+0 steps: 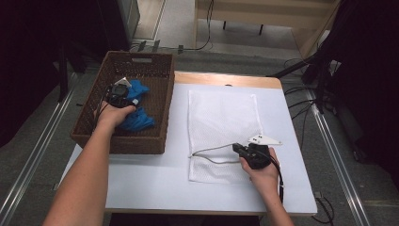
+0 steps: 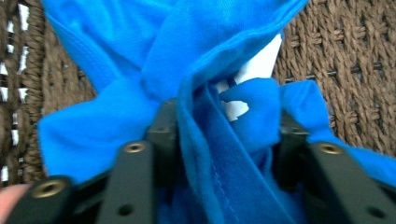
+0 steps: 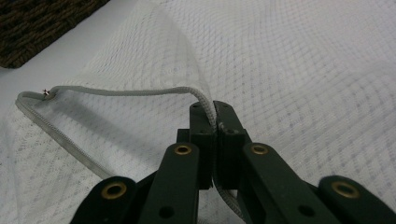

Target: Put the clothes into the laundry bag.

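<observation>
The left gripper [image 2: 219, 126] is down in the wicker basket [image 1: 155, 101] with its jaws bunching a thick fold of the blue garment [image 2: 140, 60] between them, while the right gripper [image 3: 215, 122] is clenched on the zipper edge [image 3: 116, 91] of the white mesh laundry bag [image 1: 221, 113] on the table [image 1: 155, 181], holding its mouth lifted open. To do this well, I'd want that left pinch deep and firm on the fold before lifting, and the bag's mouth kept wide. The garment is bright blue, soft and crumpled, with a white tag [image 2: 259, 65] peeking out, lying in the basket beside the bag.
</observation>
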A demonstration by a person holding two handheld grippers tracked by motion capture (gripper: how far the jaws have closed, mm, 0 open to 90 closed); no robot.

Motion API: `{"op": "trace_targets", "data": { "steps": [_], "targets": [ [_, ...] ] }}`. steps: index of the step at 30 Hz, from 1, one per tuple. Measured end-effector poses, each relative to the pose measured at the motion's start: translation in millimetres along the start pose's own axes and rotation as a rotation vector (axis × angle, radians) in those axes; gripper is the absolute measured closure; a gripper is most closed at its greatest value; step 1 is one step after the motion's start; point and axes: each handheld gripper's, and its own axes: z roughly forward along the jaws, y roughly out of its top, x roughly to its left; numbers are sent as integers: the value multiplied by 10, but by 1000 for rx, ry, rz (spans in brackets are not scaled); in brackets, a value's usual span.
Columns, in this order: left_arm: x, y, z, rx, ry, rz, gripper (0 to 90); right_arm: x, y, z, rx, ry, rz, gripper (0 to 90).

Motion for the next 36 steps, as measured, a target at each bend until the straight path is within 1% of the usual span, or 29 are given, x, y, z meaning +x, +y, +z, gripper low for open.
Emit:
{"op": "trace_targets", "data": {
  "steps": [1,4,5,7,9,11,12,16,17,18,19,20,21,22,23,24,25,26,27,28,31,32,33,34,35,36],
  "targets": [
    [0,3,-8,-2,-1,2,605,0,0,-3,-1,-1,1,887],
    [36,17,-38,-8,-20,-33,665,-2,2,-9,-4,0,-4,889],
    [36,17,-38,-8,-20,-33,680,-2,2,-9,-4,0,-4,889],
    [53,30,-64,-27,-31,-63,698,-5,3,-12,-7,1,-2,891],
    [57,34,-76,-33,-34,-67,702,-6,4,-15,-7,0,-4,892],
    [61,44,-116,-62,-27,-74,704,-10,5,-20,-10,-1,-6,893],
    [62,49,-148,-86,-30,-72,706,-11,6,-23,-11,-2,-6,893],
    [78,65,-276,-184,-60,-92,717,-14,7,-27,-15,1,-8,893],
    [82,66,-304,-204,-67,-101,720,-13,7,-28,-17,1,-8,893],
    [99,65,-368,-243,-84,-111,722,-12,7,-28,-17,0,-7,893],
    [110,65,-403,-260,-95,-120,723,-11,7,-30,-16,0,-6,893],
    [114,63,-437,-280,-93,-125,724,-11,8,-30,-16,0,-7,893],
    [115,58,-471,-305,-95,-123,725,-11,8,-30,-17,-1,-6,893],
    [117,54,-503,-333,-107,-124,725,-10,8,-30,-18,-1,-6,893],
    [117,54,-503,-333,-107,-124,725,-10,8,-30,-18,-1,-6,893],
    [110,46,-569,-393,-109,-122,725,-9,8,-29,-19,-3,-7,893],
    [110,46,-569,-393,-109,-122,725,-9,8,-29,-19,-3,-7,893],
    [106,41,-602,-416,-109,-117,725,-7,8,-29,-18,-4,-7,893],
    [96,32,-652,-456,-105,-111,725,-5,8,-28,-20,-5,-10,893],
    [96,32,-652,-456,-105,-111,725,-5,8,-28,-20,-5,-10,893],
    [80,14,-741,-528,-105,-114,725,-3,6,-27,-20,-4,-9,894],
    [68,5,-793,-572,-103,-115,724,0,5,-25,-19,-3,-9,894],
    [68,5,-793,-572,-103,-115,724,0,5,-25,-19,-3,-9,894],
    [57,-4,-840,-611,-103,-107,724,0,5,-25,-20,-3,-10,894],
    [57,-4,-840,-611,-103,-107,724,0,5,-25,-20,-3,-10,894],
    [47,-7,-861,-625,-101,-107,724,0,6,-26,-20,-2,-11,895]
  ]
}}
